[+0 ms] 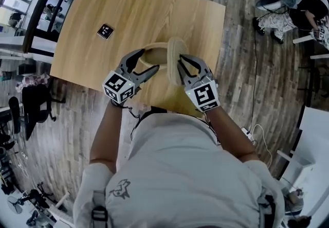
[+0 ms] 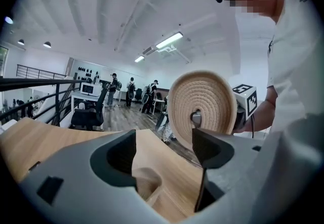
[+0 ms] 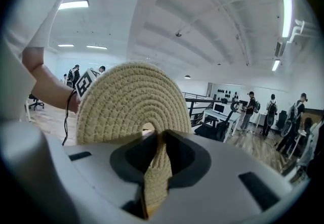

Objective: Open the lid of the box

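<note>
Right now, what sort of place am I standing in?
Probably an open-plan office or lab workspace: a monitor on a desk, a black office chair, people standing around behind, and long strip lights overhead.

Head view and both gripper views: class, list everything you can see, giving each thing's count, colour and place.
table: one, light wood, on a dark plank floor
box: one, beige woven rope, round, on the table near its close edge, lid off
lid: one, beige woven rope, round, held on edge just right of the box
marker tag: one, black and white, flat on the table left of the box
office chair: one, black, on the floor left of the table
people: several, far across the room
left hand-held gripper: one, grey, jaws apart and empty, beside the box
right hand-held gripper: one, grey, clamped on the lid's edge
</note>
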Motion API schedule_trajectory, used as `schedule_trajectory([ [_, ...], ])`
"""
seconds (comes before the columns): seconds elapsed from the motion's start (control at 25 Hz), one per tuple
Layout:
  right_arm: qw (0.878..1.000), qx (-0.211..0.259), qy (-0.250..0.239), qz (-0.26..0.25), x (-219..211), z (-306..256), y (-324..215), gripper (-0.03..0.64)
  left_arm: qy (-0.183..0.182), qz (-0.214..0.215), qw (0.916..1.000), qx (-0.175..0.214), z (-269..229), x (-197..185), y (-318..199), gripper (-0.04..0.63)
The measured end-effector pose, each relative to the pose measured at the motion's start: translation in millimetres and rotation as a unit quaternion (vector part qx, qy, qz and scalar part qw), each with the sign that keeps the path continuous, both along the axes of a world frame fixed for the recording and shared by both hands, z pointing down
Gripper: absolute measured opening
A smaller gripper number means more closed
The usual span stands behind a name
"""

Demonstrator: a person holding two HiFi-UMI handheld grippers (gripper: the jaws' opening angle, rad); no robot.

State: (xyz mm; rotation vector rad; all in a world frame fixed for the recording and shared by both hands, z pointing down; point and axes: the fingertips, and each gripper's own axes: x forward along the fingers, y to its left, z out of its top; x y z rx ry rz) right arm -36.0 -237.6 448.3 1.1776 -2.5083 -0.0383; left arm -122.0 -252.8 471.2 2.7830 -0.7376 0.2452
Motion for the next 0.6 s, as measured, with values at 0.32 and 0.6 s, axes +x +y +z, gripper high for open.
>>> schedule_trajectory([
  [0.32,0.999,0.004,-0.042,-0.009,30.9,-23.4,25.3,0.06,0.005,-0.063,0.9972,0.041,-43.2,33.5,40.0,0.299],
  [0.6,0.998,0.009,-0.059,-0.034,50.7,-34.7,48.2,0.06,0.012,-0.125,0.9906,0.055,-64.1,40.3,69.9,0.157],
])
